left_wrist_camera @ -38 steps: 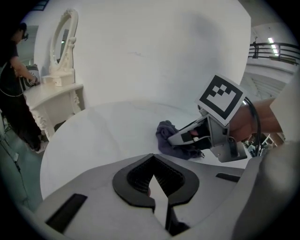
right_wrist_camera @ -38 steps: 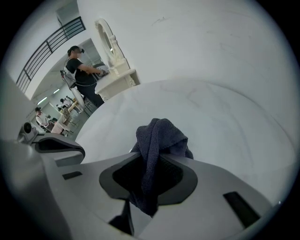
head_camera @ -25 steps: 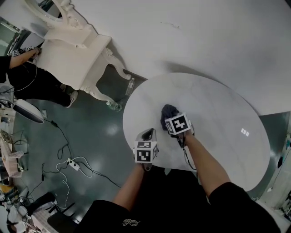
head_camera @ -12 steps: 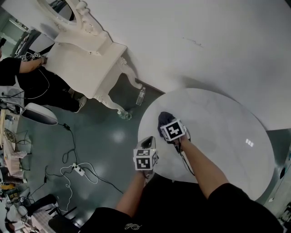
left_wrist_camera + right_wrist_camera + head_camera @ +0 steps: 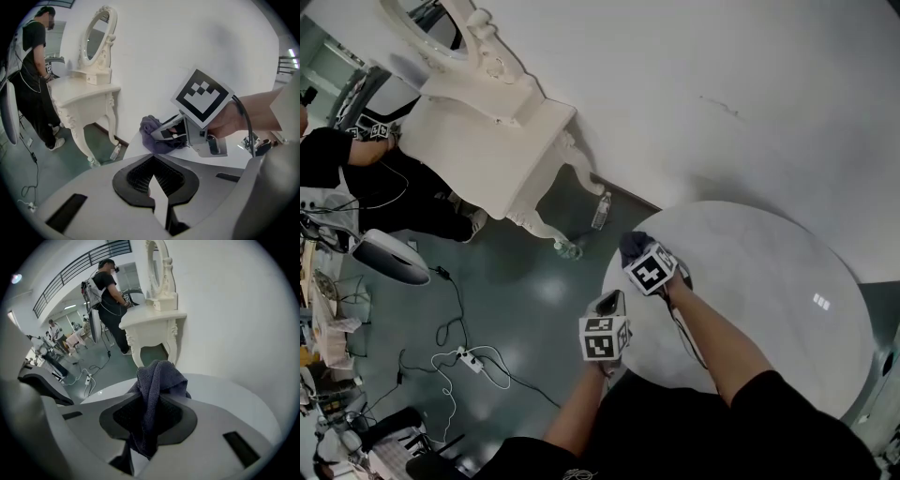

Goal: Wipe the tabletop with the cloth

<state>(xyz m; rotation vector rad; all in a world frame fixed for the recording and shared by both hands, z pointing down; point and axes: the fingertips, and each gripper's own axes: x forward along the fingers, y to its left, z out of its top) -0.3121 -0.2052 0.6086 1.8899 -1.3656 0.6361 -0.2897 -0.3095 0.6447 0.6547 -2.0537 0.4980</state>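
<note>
A dark blue-grey cloth (image 5: 629,245) lies bunched at the far-left rim of the round white table (image 5: 769,291). My right gripper (image 5: 639,256) is shut on the cloth and presses it onto the tabletop. In the right gripper view the cloth (image 5: 157,385) hangs pinched between the jaws of the right gripper (image 5: 149,427). My left gripper (image 5: 607,302) hovers at the table's near-left edge, beside the right one and apart from the cloth. In the left gripper view the left gripper (image 5: 154,180) has its jaws together with nothing between them, and the cloth (image 5: 151,130) shows ahead.
A white dressing table with an oval mirror (image 5: 487,122) stands by the white wall (image 5: 722,75), left of the round table. Two plastic bottles (image 5: 600,211) lie on the green floor near its legs. Cables and a power strip (image 5: 467,356) trail at left. A person (image 5: 337,159) stands far left.
My right gripper has dragged the cloth from further in on the tabletop out to the far-left rim. The left gripper has moved the same way, from over the table to its edge.
</note>
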